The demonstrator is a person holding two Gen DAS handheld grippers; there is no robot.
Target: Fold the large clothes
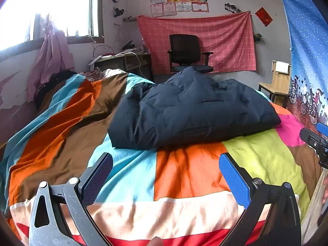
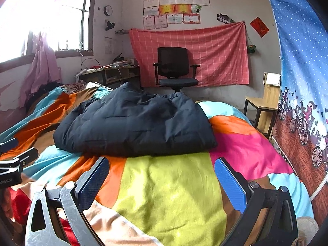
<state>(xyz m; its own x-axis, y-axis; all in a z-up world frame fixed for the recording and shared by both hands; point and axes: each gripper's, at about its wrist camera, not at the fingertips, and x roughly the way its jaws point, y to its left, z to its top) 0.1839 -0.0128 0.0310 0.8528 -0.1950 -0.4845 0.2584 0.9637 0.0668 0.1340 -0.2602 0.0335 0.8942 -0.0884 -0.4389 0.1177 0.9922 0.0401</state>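
A dark navy padded jacket (image 1: 190, 110) (image 2: 135, 127) lies folded into a thick bundle on a bed with a colourful patchwork cover (image 1: 131, 176) (image 2: 170, 194). My left gripper (image 1: 166, 162) hovers open over the cover, a short way in front of the jacket's near edge, with nothing between its blue pads. My right gripper (image 2: 162, 166) is also open and empty, just short of the jacket's near right edge. Each gripper shows at the edge of the other's view: the right gripper (image 1: 315, 141) and the left gripper (image 2: 12, 164).
A black office chair (image 1: 188, 53) (image 2: 174, 67) stands beyond the bed before a red checked cloth (image 1: 205, 41). A cluttered desk (image 1: 123, 59) sits under the window at left. A wooden stool (image 2: 262, 106) and a blue printed curtain (image 2: 303, 82) are on the right.
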